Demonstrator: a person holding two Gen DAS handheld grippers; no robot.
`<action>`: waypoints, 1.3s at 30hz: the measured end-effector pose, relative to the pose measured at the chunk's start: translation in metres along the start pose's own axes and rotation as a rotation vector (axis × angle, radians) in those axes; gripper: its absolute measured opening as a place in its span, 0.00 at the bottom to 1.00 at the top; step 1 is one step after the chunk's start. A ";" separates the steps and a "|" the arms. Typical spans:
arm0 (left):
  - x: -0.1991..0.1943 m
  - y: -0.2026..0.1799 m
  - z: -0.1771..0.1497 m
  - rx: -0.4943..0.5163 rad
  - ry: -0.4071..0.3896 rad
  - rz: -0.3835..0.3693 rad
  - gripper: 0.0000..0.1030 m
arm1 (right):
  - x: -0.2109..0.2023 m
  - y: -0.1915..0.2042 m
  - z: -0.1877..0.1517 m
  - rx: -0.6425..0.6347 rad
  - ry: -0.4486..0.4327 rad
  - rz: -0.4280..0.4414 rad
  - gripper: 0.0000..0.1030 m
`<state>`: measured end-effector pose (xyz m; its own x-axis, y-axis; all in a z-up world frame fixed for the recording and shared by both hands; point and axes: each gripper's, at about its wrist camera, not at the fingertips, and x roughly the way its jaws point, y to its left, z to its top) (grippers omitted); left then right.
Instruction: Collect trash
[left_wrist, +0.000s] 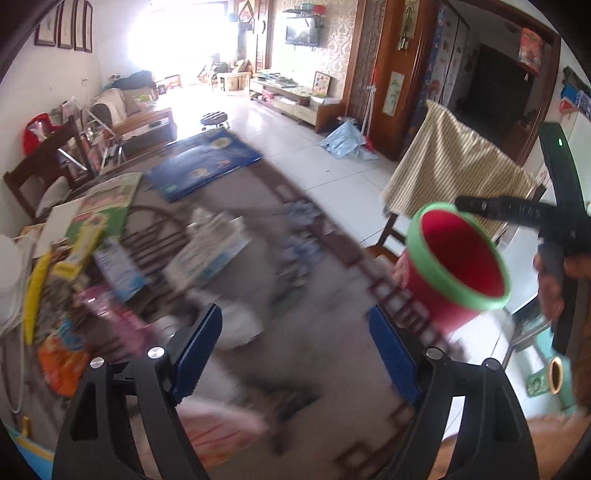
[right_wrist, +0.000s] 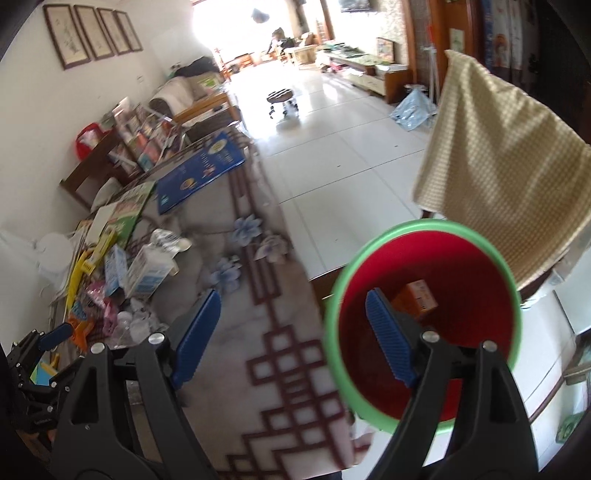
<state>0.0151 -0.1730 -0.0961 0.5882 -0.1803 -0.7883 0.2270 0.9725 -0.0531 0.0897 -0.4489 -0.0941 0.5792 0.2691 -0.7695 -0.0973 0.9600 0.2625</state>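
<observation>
Blue-padded left gripper (left_wrist: 295, 343) is spread wide and holds nothing, with blurred litter on the table (left_wrist: 325, 295) ahead; the red bin (left_wrist: 458, 266) hangs to its right. From the right wrist, the right gripper (right_wrist: 291, 332) gapes, one finger (right_wrist: 388, 339) inside the bin's green rim, an orange box (right_wrist: 417, 299) lying beyond.

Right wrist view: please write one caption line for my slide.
Open right gripper straddles the green rim of a red bin holding an orange box, beside a cluttered table.

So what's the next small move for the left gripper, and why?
Probably lower the open left gripper onto the crumpled white wrapper ahead of its jaws. The red bucket with the green rim holds only an orange carton, and litter still covers the patterned table.
</observation>
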 end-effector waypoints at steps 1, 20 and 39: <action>-0.002 0.010 -0.007 0.013 0.016 0.009 0.77 | 0.004 0.009 -0.002 -0.010 0.013 0.012 0.78; 0.060 0.111 -0.080 0.248 0.333 -0.404 0.75 | 0.034 0.141 -0.054 0.026 0.091 0.015 0.78; -0.029 0.239 -0.092 -0.454 -0.056 -0.316 0.48 | 0.114 0.244 -0.097 -0.142 0.312 0.006 0.80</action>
<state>-0.0193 0.0779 -0.1420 0.5889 -0.4695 -0.6578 0.0496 0.8334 -0.5505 0.0534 -0.1762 -0.1741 0.3050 0.2639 -0.9151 -0.2246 0.9537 0.2001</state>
